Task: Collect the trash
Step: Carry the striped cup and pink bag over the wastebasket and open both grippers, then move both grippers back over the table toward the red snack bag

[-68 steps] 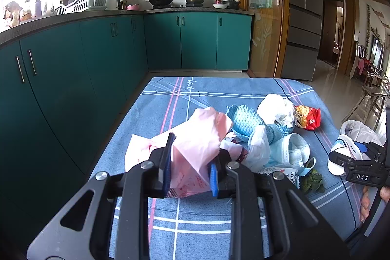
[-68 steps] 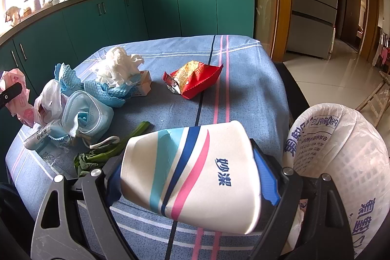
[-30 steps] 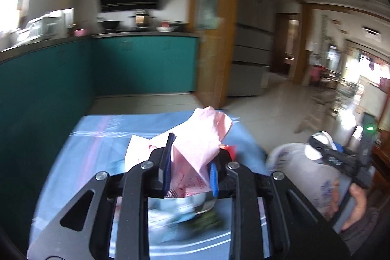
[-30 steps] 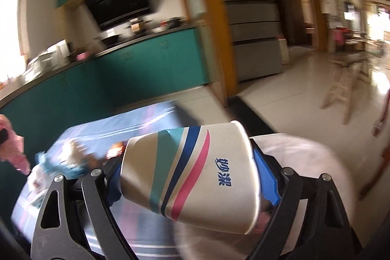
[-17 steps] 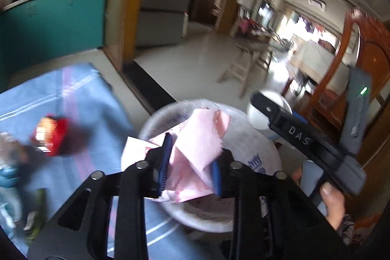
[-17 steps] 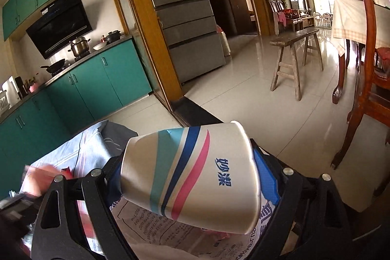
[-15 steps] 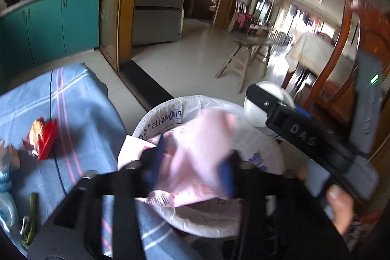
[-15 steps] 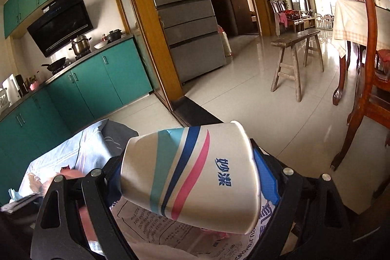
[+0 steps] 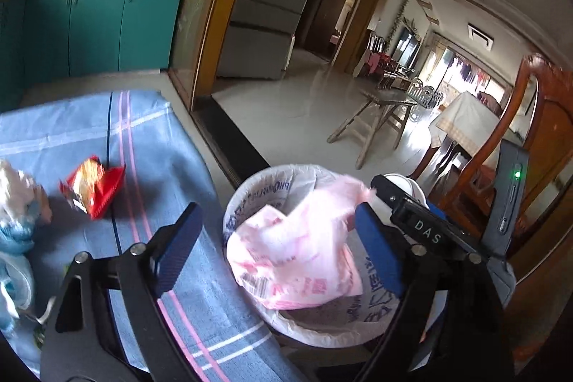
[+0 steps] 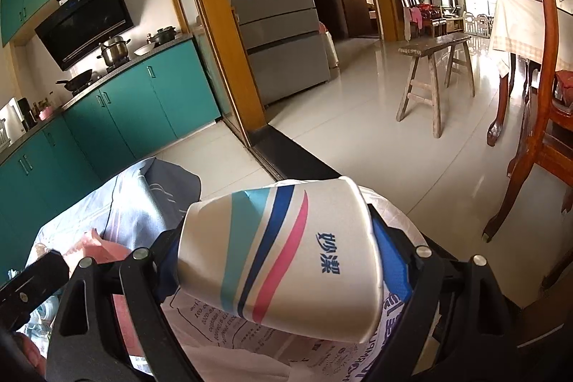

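L gripper (image 9: 275, 244): jaws have just been opening and now stand wide apart. The pink plastic bag (image 9: 293, 256) sits between the pads but neither pad presses it; it sags below and ahead of the fingers into the lined trash bin (image 9: 258, 188). We judge it released, dropping in.

R gripper (image 10: 275, 260): clamped across the paper cup (image 10: 283, 256), pads on its two sides, cup's long axis lying crosswise to the fingers, rim toward the right pad. Bin liner (image 10: 229, 328) lies directly under the cup, so the coming move turns on one relation: bin mouth straight below the R fingers, no reach needed, only a release. R hand is the nearer one for that. In L view the R gripper shows just beyond L's right finger, over the far bin rim.

Vs 2.3 s ago: both grippers were over the blue cloth table (image 9: 161, 138), L shut on the pink bag. Now both are over the bin; cup grip unchanged. Red snack wrapper (image 9: 93, 185) and other scraps remain on the cloth, left of L fingers.
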`<action>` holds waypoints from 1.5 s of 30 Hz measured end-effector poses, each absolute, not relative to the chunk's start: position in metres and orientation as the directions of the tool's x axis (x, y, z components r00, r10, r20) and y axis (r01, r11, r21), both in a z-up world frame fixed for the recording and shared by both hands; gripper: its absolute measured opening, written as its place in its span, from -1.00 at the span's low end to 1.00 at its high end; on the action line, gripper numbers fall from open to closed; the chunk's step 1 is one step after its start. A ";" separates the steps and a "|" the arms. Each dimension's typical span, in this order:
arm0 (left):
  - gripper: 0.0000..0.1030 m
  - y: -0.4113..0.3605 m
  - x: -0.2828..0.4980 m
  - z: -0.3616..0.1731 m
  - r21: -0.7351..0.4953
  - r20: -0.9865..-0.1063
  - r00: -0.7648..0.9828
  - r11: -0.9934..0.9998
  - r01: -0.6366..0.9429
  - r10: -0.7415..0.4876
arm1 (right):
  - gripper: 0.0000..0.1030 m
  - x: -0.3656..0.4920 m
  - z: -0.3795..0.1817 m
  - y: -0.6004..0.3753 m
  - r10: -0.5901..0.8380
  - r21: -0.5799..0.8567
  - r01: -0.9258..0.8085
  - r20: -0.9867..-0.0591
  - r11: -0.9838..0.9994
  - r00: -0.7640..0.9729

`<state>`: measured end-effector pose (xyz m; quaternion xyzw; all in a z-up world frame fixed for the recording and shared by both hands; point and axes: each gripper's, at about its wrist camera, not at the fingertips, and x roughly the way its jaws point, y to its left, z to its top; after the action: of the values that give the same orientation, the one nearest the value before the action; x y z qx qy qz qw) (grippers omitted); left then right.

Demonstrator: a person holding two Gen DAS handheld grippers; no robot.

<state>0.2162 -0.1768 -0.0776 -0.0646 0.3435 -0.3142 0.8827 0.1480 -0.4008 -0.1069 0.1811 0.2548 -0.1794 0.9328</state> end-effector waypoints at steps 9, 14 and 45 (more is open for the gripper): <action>0.76 -0.151 0.215 -0.076 -0.346 -0.553 0.598 0.813 0.469 -0.581 | 0.70 0.149 -0.109 -0.402 -0.266 0.234 0.454 -0.554 0.860 0.789; 0.76 -0.129 0.208 -0.067 -0.266 -0.553 0.679 0.875 0.405 -0.482 | 0.71 0.148 -0.108 -0.403 -0.263 0.238 0.450 -0.550 0.861 0.793; 0.82 0.084 0.217 -0.050 0.128 -0.520 0.843 0.988 -0.082 0.137 | 0.95 0.314 -0.098 -0.181 0.209 0.181 -0.117 -0.664 0.976 0.718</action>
<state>0.2170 0.0842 -0.0501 0.0503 0.2744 0.0572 0.9586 0.3139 -0.1815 -0.0976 0.0632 0.3649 0.0883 0.9247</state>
